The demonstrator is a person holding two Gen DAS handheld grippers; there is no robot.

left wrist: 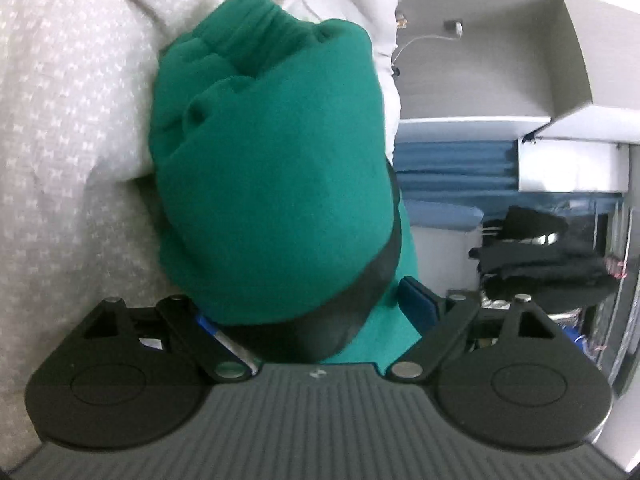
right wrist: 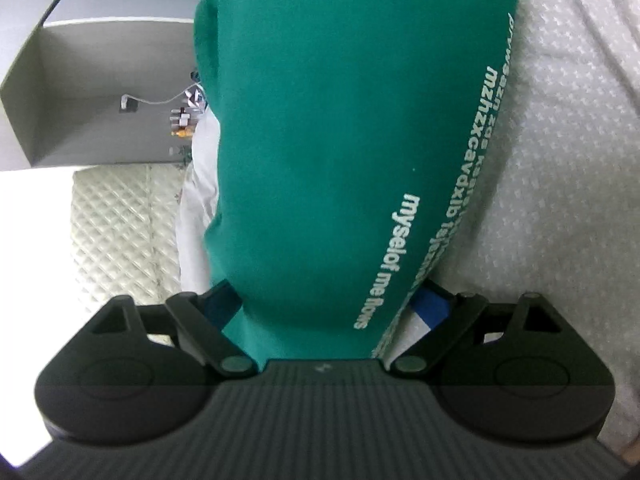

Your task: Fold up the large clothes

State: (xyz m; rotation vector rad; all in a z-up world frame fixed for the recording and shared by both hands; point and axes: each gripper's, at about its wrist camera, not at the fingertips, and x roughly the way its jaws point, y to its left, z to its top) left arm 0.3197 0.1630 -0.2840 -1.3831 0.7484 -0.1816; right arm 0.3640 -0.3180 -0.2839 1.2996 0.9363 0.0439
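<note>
White patterned bedding [left wrist: 60, 120] underneath, green garment [left wrist: 272, 184] bunched thickly between both grippers — left gripper [left wrist: 316, 320] and right gripper [right wrist: 328, 312] spread wide around it, grip unclear.

The green garment [left wrist: 276, 184] is soft, matt knit cloth, ribbed at its bunched end, with a smooth black band and flat white printed lettering [right wrist: 390, 264]. The bed cover [left wrist: 60, 120] beneath is pale woven cloth with a small raised pattern. The gripper bodies are matt black plastic, ribbed, with dull metal pivot pins.
</note>
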